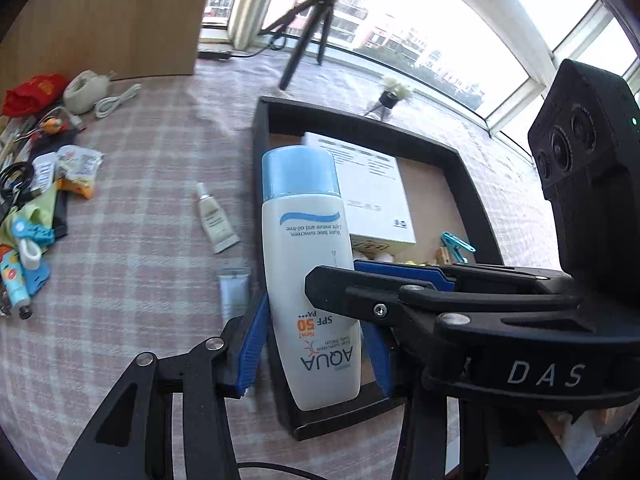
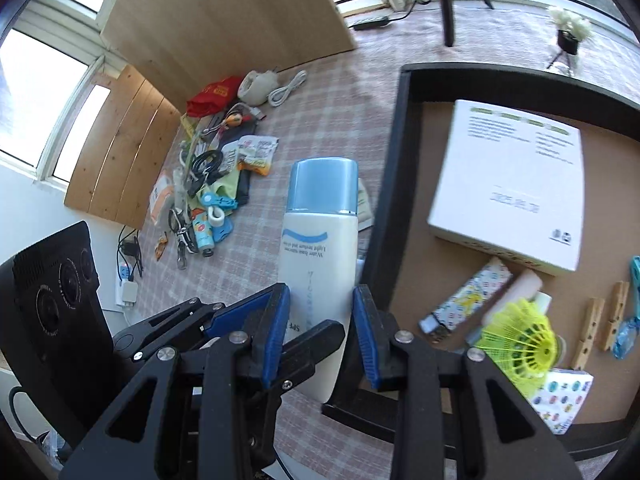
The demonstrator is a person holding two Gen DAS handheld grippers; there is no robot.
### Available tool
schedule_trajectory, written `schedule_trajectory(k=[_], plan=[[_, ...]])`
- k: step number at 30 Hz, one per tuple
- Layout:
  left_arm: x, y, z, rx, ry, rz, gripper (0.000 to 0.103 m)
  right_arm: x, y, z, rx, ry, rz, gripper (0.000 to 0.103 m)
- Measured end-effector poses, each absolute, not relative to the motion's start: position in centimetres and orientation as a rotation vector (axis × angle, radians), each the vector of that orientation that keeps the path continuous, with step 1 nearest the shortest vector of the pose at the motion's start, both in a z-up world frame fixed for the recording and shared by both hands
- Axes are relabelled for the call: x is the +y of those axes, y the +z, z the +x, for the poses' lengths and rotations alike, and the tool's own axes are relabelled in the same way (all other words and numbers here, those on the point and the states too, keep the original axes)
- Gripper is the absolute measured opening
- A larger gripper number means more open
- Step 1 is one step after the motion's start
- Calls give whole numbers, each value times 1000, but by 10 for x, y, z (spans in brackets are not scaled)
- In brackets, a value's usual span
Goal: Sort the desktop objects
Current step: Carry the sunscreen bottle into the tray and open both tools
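A white sunscreen bottle (image 1: 308, 264) with a pale blue cap is held above the left rim of a black tray (image 1: 260, 148). Both grippers close around it. My left gripper (image 1: 316, 344) has its blue pads on the bottle's lower body. My right gripper (image 2: 322, 332) has its blue pads on the same bottle (image 2: 320, 240), and its arm shows from the right in the left wrist view (image 1: 440, 304). The tray (image 2: 400, 128) has a brown floor and holds a white box (image 2: 508, 184), a yellow shuttlecock (image 2: 520, 344), a lighter and wooden clothespins.
A heap of small items (image 1: 36, 184) lies on the checked tablecloth at the left: red pouch, tape roll, white cable, snack packets, blue clips. Two small tubes (image 1: 214, 216) lie left of the tray. A tripod (image 1: 308, 28) and a small plant stand at the back.
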State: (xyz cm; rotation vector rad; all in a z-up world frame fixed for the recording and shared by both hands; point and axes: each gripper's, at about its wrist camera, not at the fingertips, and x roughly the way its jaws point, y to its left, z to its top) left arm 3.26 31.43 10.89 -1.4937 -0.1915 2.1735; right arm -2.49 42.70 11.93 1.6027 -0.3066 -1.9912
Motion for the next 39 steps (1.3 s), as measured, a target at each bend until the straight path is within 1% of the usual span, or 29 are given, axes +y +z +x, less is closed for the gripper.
schedule_trajectory(k=[5,6,10,14,19,23,27,35,39], plan=[[392,108,37,-114,2068,-1458,42,510,125,-30,-397,-2102,1625,32],[406,107,39,-103,2050,-1453,44,527,125,-30,-412,-2120,1631,32],[453,102,48,-60,1975,-1445,45,581,123,-26,-469,-2180,1664,33],[487,103,51,-12,1933,-1436,45,622,119,-24,-562,-2212,1678,33],[506,106,51,12,1906,-1433,45,645,124,-22,-570,-2253,1677,33],[508,111,51,-4,1891,-1435,44,656,125,-23,-588,-2262,1688,35],[501,119,53,30,1934,-1414,45,661,128,-24,-593,-2283,1668,35],[454,124,44,-17,2025,-1452,45,634,136,-29,-507,-2265,1640,35],[411,124,39,-56,2080,-1474,45,605,140,-34,-441,-2235,1625,35]])
